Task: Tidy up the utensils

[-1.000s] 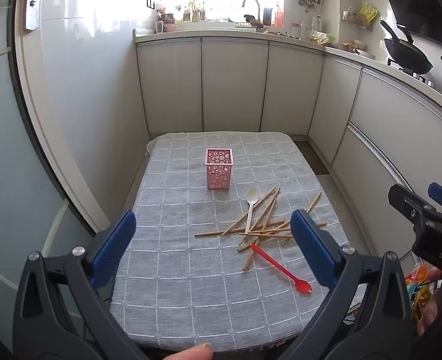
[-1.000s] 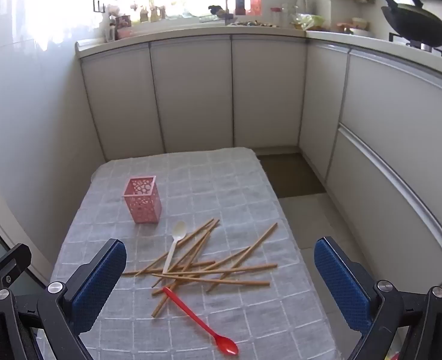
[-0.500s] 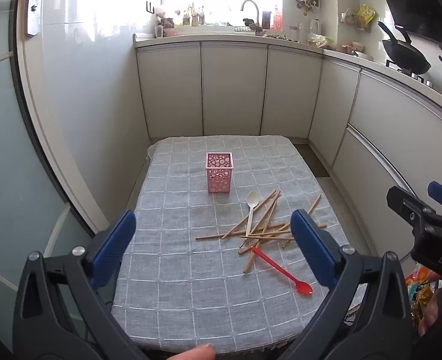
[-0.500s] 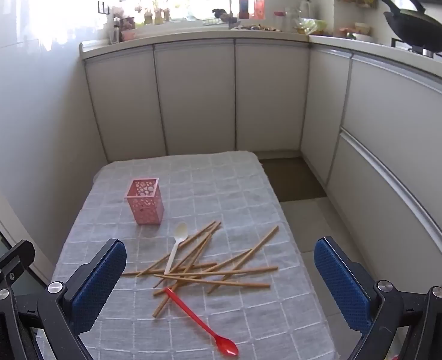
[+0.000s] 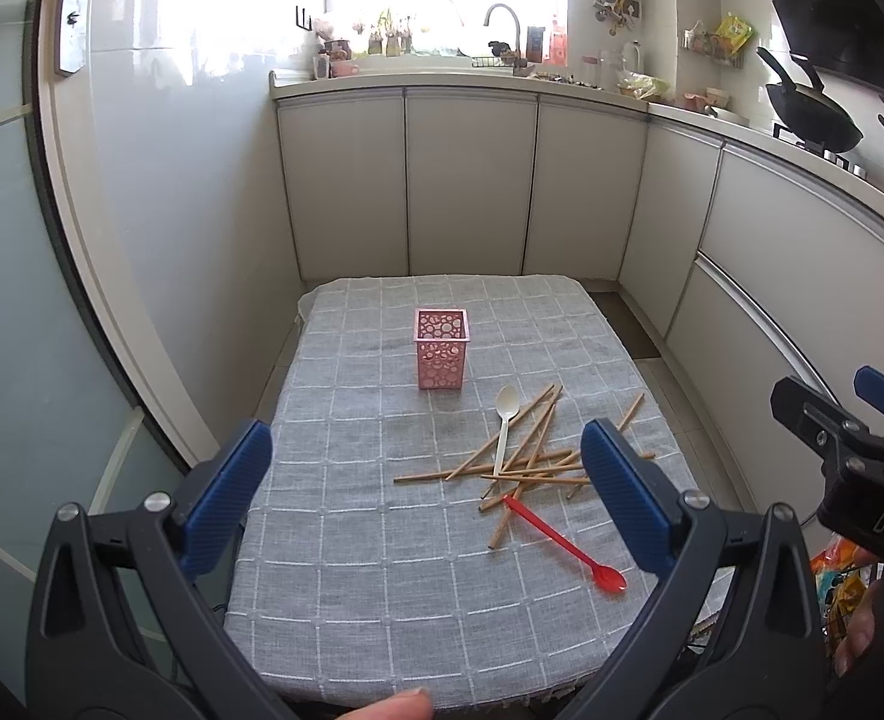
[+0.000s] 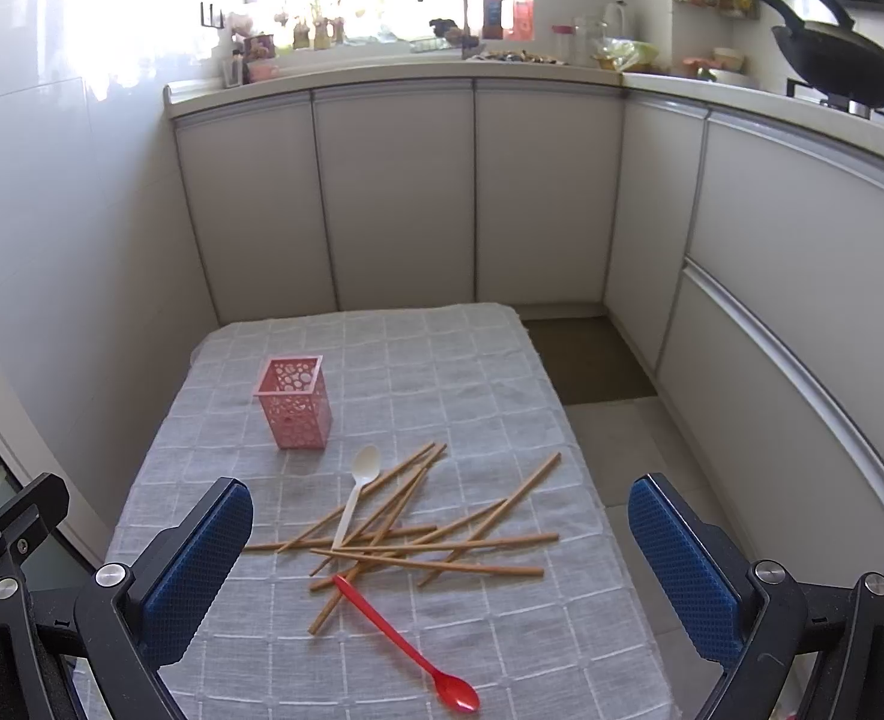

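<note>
the left gripper (image 5: 426,495) hangs above the near edge of the table (image 5: 345,612), its blue pads spread wide and holding nothing; the pile of wooden chopsticks (image 5: 526,456) lies ahead of it, right of centre in the left wrist view, with part of the pile hidden behind the right-hand pad. in the right wrist view the right gripper (image 6: 442,564) is likewise released and empty, its pads framing the lower corners, and the chopsticks (image 6: 417,531) sit between them, a little above the pad line in the frame and apart from both pads. the chopsticks are thin, tan and crossed over one another in a loose heap on the grey checked cloth. a white spoon (image 6: 356,495) lies across the heap's upper left side, bowl pointing toward the pink holder (image 6: 293,402). a red spoon (image 6: 408,645) lies at the near side of the pile, its handle tip touching the sticks and its bowl toward the lower right of the frame. the pink holder stands upright and perforated with round holes, up and left of the pile, near but not touching it; in the left wrist view it (image 5: 440,348) sits near the frame's centre.
</note>
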